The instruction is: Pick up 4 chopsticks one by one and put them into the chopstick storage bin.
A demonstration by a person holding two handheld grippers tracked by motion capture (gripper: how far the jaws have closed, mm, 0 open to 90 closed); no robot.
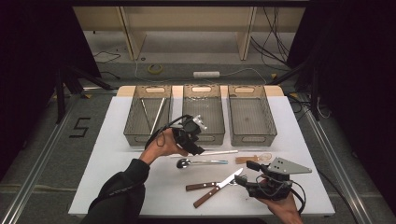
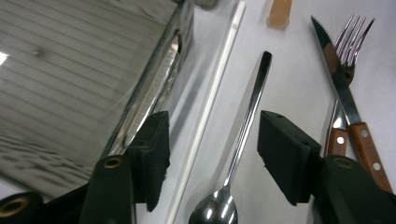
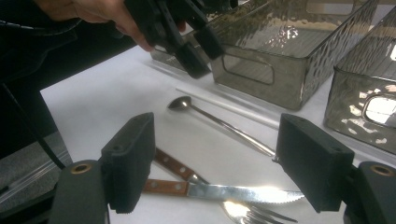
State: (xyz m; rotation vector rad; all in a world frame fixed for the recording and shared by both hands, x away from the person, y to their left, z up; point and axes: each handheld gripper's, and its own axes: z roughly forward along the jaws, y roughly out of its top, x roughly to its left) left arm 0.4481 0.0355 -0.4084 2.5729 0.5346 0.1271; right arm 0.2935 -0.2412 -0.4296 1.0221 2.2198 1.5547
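My left gripper (image 1: 196, 147) (image 2: 212, 144) hovers open just in front of the middle bin (image 1: 212, 136), its jaws straddling the handle of a steel spoon (image 1: 203, 162) (image 2: 247, 121) without touching it. A thin white stick (image 1: 217, 152) (image 2: 215, 88) lies between spoon and bin. At the front right my right gripper (image 1: 247, 173) (image 3: 215, 163) stands open, low over a wooden-handled knife (image 1: 222, 185) (image 3: 224, 192) and fork (image 1: 203, 186) (image 3: 173, 165) that cross each other. The right gripper view also shows the spoon (image 3: 219, 122) and the left gripper (image 3: 201, 51) farther off.
Three grey see-through bins stand in a row at the back: the left bin (image 1: 147, 134) holds two long sticks (image 1: 159, 112), the right bin (image 1: 252, 137) looks bare. A small tan-handled utensil (image 1: 252, 158) (image 2: 279, 14) lies right of the spoon.
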